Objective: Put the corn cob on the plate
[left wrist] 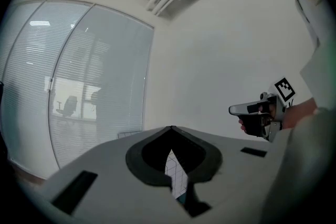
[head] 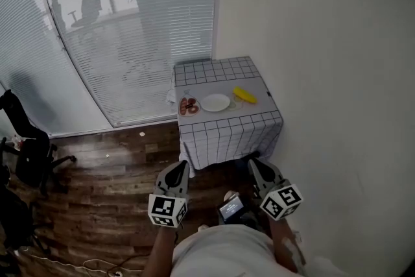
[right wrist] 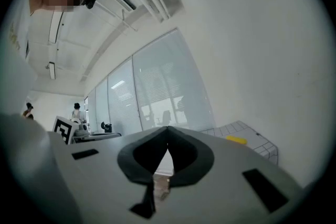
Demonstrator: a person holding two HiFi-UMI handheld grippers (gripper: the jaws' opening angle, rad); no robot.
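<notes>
Nothing is done yet: the corn cob [head: 244,95] lies on the table [head: 227,130] just right of the empty plate [head: 214,102], both left gripper [head: 177,174] and right gripper [head: 259,171] clenched empty, well short of it

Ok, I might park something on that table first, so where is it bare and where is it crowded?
Bare: the back half of the table, between the row of things and the blinds, plus a thin strip along the front edge. Crowded: the middle, where a reddish item, the empty white plate and the corn cob lie close in a row.
</notes>
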